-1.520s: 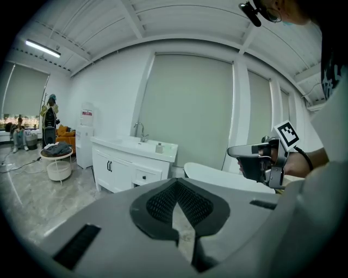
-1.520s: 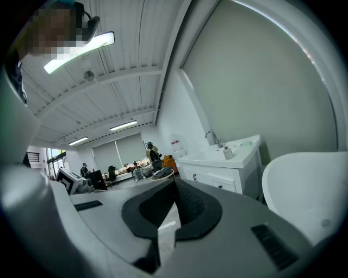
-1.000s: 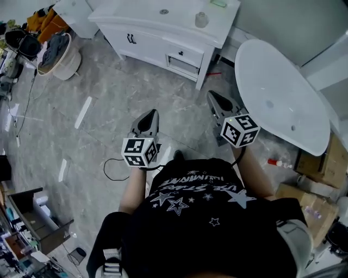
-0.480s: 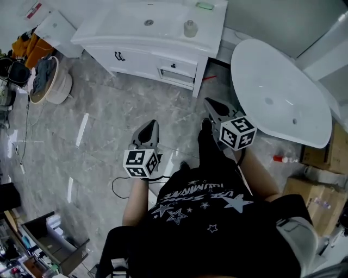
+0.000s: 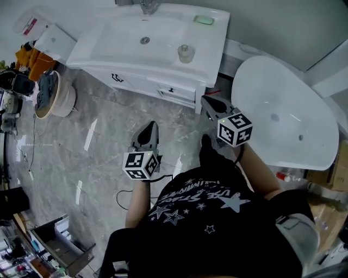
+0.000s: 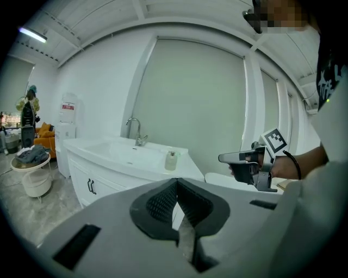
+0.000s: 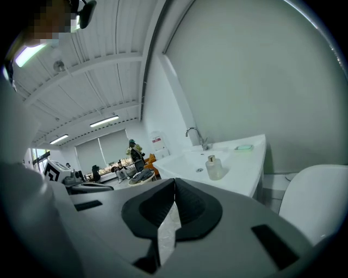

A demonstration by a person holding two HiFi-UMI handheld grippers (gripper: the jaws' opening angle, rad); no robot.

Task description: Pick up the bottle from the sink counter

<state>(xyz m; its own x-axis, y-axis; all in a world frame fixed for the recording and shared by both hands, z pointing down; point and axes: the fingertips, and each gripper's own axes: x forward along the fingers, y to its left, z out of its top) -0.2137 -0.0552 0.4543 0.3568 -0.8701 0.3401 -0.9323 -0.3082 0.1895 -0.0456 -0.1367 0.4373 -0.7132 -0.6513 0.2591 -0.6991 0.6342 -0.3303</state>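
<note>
Grey marble floor (image 5: 109, 119); pale wall (image 6: 190, 108); white oval tabletop (image 5: 283, 119); ceiling strip lights (image 7: 106, 120).

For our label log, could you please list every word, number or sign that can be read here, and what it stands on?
Shirt: white lettering, upside down, too blurred to read.
White unit: red label, too small to read.
Bottle: no readable label.
Left cube, right cube: square markers, no words.

One bottle (image 5: 186, 52); one sink counter (image 5: 213, 44); one tap (image 5: 148, 6); one basket (image 5: 69, 96); one left gripper (image 5: 149, 126); one right gripper (image 5: 206, 100).
</note>
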